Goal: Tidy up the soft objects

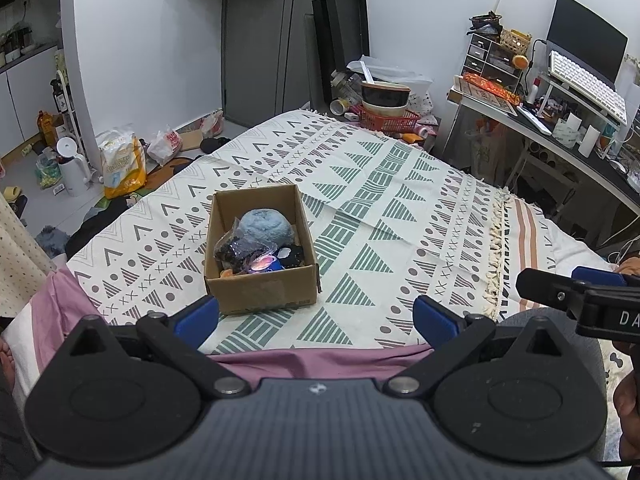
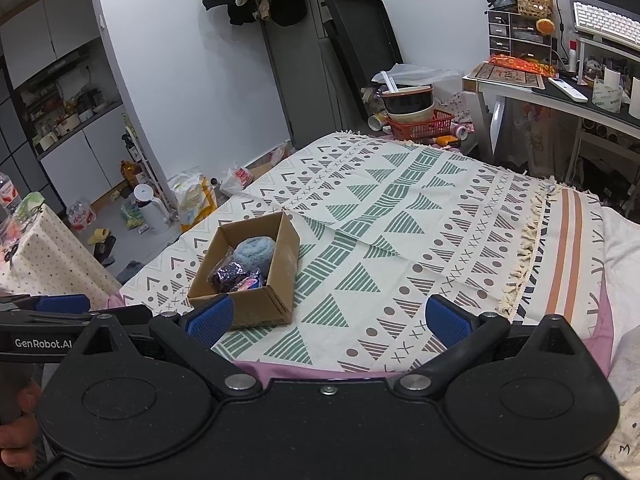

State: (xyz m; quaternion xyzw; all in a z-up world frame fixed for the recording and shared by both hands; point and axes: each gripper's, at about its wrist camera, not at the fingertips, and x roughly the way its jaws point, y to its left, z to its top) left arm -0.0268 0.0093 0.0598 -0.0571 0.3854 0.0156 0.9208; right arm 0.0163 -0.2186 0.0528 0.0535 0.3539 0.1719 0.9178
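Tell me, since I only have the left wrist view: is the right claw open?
Observer: Yes, the right claw is open, with nothing between its pads.
Operator: Where is the box in its view?
Observer: The box is left of centre, just beyond the left pad.
Operator: What is left of the bed?
Observer: A dotted-cloth table with a bottle at its far edge.

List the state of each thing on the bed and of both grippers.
Cardboard box: open-topped, upright on the blanket, holding soft items.
Blue fluffy bundle: inside the box, at the back.
Dark plastic-wrapped packet: inside the box, in front of the bundle.
Patterned blanket: spread flat.
Left gripper: open, empty.
Right gripper: open, empty.
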